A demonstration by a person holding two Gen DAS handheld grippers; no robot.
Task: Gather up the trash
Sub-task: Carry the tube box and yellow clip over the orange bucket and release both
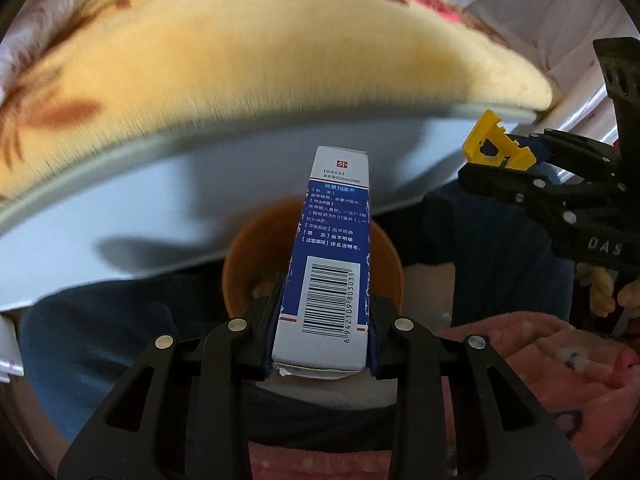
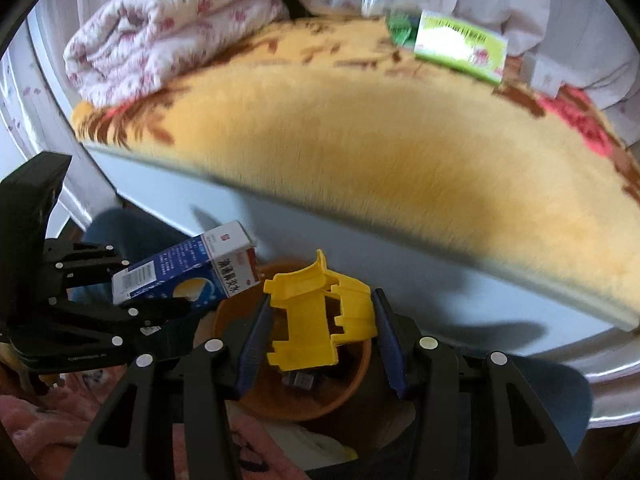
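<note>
A: While both tools hung over the bin, what did the left gripper (image 1: 320, 312) have?

B: Its fingers were clamped on the blue-and-white medicine box (image 1: 332, 256), barcode side up, far end pointing out over the orange bin (image 1: 236, 264). Bin sat on the floor just beside the bed frame (image 1: 160, 200).

A: Step?

B: Drop-off, I'd say. Box above the bin mouth, not yet released.

A: And the right gripper (image 2: 320, 328)?

B: Jaws stood apart. The yellow plastic piece (image 2: 316, 312) lay between the pads, touching the left one; a gap showed on the right. Held or already falling, couldn't tell. It was right above the bin too.

A: Next move?

B: Probably open the left jaws so the box falls in, and clear the yellow piece. Then back to the yellow blanket (image 2: 360, 152), where a green box (image 2: 460, 46) lay at the far edge, well apart from the bin.
</note>
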